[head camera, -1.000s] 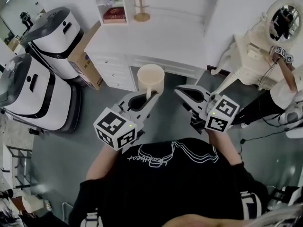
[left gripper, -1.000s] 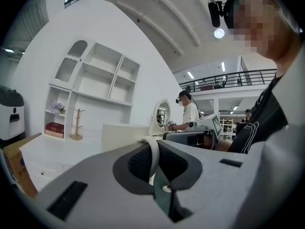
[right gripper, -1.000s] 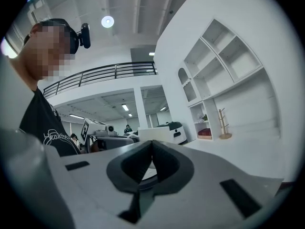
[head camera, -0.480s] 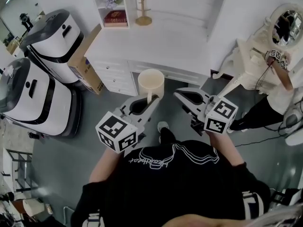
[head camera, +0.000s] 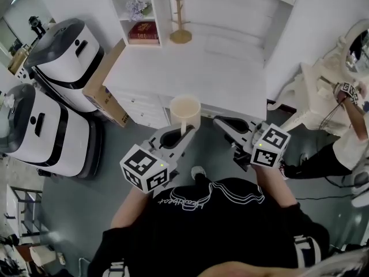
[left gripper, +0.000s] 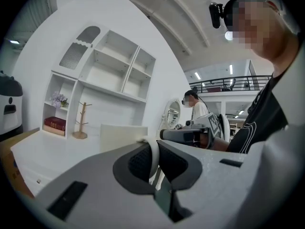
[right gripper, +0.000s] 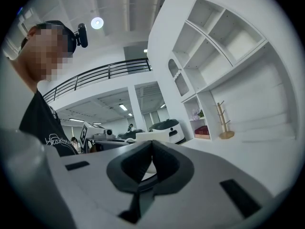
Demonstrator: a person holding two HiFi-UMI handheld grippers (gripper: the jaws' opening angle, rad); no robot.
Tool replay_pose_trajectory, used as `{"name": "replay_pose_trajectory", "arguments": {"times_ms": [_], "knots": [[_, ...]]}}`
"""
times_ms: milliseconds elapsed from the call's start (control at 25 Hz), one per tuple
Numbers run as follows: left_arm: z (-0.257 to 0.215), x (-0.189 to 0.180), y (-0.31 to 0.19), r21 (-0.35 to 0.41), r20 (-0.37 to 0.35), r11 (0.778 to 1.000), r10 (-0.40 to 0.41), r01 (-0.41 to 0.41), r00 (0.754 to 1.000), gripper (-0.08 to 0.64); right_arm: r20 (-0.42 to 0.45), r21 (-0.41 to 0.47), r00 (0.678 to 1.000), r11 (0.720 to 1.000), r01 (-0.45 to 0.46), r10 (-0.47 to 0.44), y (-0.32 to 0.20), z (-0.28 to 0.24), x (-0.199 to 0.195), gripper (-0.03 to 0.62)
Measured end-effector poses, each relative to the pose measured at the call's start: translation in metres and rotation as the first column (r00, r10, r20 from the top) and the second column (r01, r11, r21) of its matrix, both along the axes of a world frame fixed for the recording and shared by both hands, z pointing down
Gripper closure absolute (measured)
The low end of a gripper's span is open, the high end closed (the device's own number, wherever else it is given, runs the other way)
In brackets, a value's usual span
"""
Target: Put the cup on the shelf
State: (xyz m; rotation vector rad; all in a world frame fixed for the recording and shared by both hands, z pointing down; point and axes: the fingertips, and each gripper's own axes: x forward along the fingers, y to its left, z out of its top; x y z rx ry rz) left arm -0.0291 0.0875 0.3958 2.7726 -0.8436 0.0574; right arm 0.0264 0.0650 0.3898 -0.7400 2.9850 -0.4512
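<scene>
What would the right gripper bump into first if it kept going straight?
Probably the cup held by the left gripper. The right gripper aims toward it, though depth is unclear.

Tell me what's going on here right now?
A person holds a gripper in each hand. The left gripper has its jaws shut on the handle of a cream cup, held upright near the front edge of the white desk. The right gripper is beside it, jaws together and empty. The cup is not yet on the shelf.

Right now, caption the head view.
Left gripper holds a cream cup by its handle at the white desk; right gripper empty.
</scene>
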Motion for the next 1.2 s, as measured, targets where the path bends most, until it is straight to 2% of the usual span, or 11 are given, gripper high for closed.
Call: {"name": "replay_pose_trajectory", "arguments": {"times_ms": [240,480,720,840,1200], "knots": [[-0.001,0.013,-0.09,-0.006,0.02,1.0,-0.004,0.005,1.0,0.543,-0.002,-0.005,1.0,1.0,0.024,-0.024,-0.089,0.0,0.01,0.586],[-0.021,0.023,-0.158,0.04,0.03,0.999,-0.032,0.03,0.999,0.543,-0.008,0.024,0.999,0.999,0.046,-0.046,-0.155,-0.013,0.02,0.586],[-0.045,0.028,-0.192,0.125,0.072,0.992,-0.028,0.019,0.997,0.543,-0.016,0.082,0.999,0.995,0.05,-0.048,-0.188,-0.03,0.028,0.586],[-0.059,0.028,-0.205,0.157,0.066,0.987,-0.026,0.015,0.997,0.543,-0.024,0.102,0.999,0.994,0.049,-0.047,-0.197,-0.036,0.029,0.586],[-0.073,0.023,-0.257,0.179,0.043,0.984,-0.012,0.004,0.999,0.543,-0.019,0.124,1.0,0.992,0.006,-0.004,-0.239,-0.044,0.03,0.586]]}}
